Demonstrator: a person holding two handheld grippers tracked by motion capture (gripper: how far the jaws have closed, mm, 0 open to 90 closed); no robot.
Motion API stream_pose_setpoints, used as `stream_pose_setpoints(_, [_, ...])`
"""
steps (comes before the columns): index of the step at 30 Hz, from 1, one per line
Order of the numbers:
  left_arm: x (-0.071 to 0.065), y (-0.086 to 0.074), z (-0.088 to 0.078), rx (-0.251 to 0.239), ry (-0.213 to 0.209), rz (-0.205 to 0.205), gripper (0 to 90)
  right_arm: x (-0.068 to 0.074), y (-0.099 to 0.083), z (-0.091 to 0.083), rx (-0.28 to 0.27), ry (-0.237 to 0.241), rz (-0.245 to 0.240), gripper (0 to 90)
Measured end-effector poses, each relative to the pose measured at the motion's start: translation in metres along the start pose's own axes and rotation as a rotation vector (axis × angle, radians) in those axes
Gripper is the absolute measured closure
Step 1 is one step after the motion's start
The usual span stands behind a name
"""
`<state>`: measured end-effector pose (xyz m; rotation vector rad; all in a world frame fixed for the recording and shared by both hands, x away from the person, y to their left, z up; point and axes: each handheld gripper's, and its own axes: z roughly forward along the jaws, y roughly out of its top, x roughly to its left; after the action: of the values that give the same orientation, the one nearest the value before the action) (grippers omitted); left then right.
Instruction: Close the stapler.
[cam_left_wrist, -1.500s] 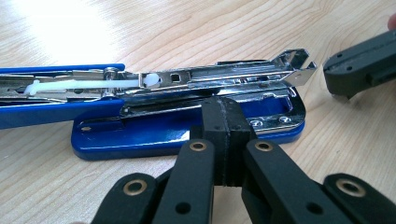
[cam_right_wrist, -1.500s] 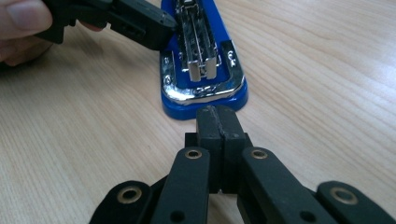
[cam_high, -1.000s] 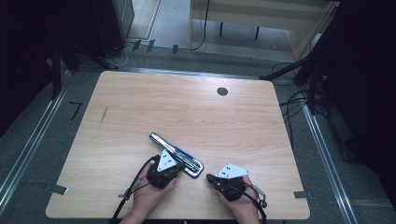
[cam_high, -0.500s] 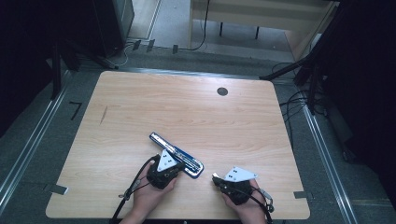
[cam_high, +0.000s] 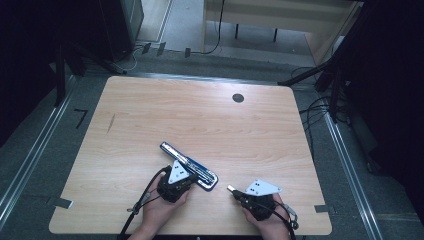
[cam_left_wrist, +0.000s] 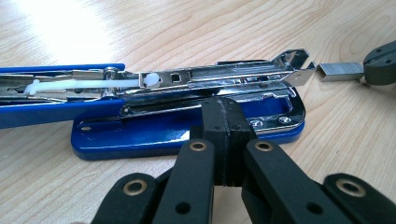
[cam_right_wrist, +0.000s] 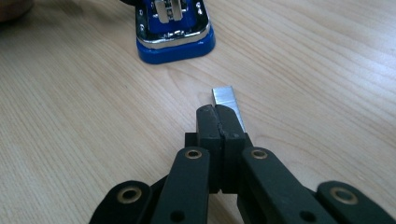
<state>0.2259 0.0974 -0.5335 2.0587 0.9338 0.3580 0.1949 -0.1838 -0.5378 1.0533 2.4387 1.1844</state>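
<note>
A blue and silver metal stapler (cam_high: 190, 166) lies open on the light wooden table (cam_high: 200, 120), a little toward six o'clock from the middle. Its long blue top is swung back toward ten o'clock, and the shiny staple tray (cam_left_wrist: 210, 77) is bare on top. The left gripper (cam_high: 184, 172) sits at the stapler's six o'clock side with its black jaws pressed together; they lean on the blue base, but whether they pinch part of it cannot be told. The right gripper (cam_high: 235, 192) is near the stapler, toward four o'clock from it, and its jaws are clamped on a small silver strip of staples (cam_right_wrist: 227, 105). In the last second the right gripper has slid a little toward three o'clock, and its nose has turned to point at the stapler's front end. The left hand has stayed put. It looks like the strip is being lined up with the open tray, so the next job is likely to slide the staples in at the front. The strip is not yet touching the stapler
</note>
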Motion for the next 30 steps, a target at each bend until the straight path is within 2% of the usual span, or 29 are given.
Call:
stream_pose_setpoints(7, [0.0,0.0,0.0,0.0,0.0,0.001,90.0,-0.005,0.004,-0.005,-0.02,0.0,0.008,90.0])
stream_pose_setpoints(10, [0.0,0.0,0.0,0.001,0.0,0.001,90.0,-0.008,0.007,-0.006,-0.023,0.007,0.012,85.9])
stream_pose_setpoints(18, [0.0,0.0,0.0,0.001,-0.001,0.0,90.0,-0.014,0.012,-0.008,-0.017,-0.011,-0.003,82.4])
stream_pose_setpoints(25, [0.0,0.0,0.0,0.0,0.0,-0.003,90.0,-0.019,0.011,-0.003,0.025,0.002,0.012,77.2])
stream_pose_setpoints(30, [0.0,0.0,0.0,0.0,-0.001,-0.001,90.0,-0.019,0.011,0.002,0.039,0.005,0.002,75.2])
